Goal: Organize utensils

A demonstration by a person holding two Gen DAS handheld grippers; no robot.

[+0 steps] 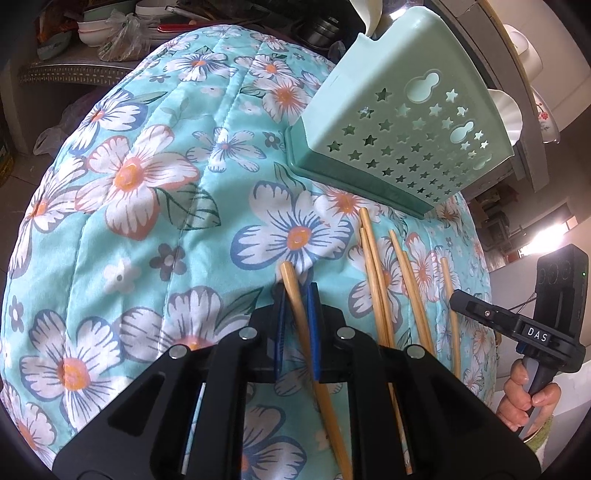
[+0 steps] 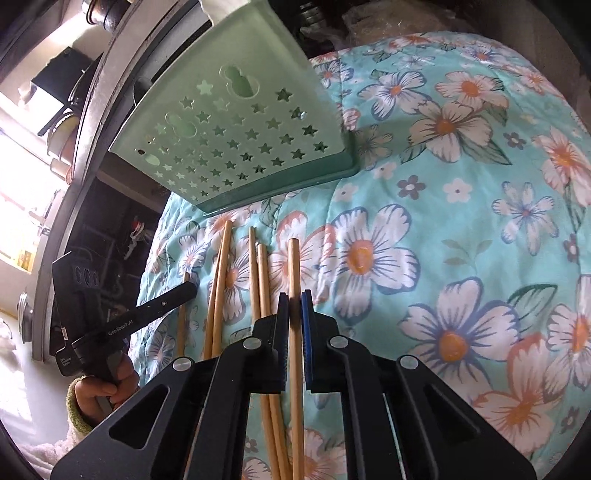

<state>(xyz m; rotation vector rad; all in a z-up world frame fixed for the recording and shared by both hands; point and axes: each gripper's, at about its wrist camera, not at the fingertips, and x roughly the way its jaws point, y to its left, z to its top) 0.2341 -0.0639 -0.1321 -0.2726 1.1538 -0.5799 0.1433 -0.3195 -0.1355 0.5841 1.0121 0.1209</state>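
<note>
Several bamboo chopsticks (image 1: 376, 277) (image 2: 255, 277) lie side by side on a floral quilted cloth (image 1: 147, 221) (image 2: 443, 184), in front of a mint-green holder (image 1: 402, 122) (image 2: 236, 129) pierced with stars. My left gripper (image 1: 296, 291) is shut on the leftmost chopstick (image 1: 288, 273), which runs back between its blue pads. My right gripper (image 2: 294, 297) is shut on the rightmost chopstick (image 2: 293, 258). Each gripper shows at the edge of the other's view, the right gripper (image 1: 456, 297) by the right end of the row and the left gripper (image 2: 192, 286) by the left end.
A hand (image 1: 524, 398) (image 2: 107, 391) grasps each gripper's handle. Behind the cloth a shelf holds stacked bowls and plastic bags (image 1: 110, 33). White bowls (image 1: 506, 107) sit beside the holder. The cloth left of the chopsticks in the left wrist view is bare.
</note>
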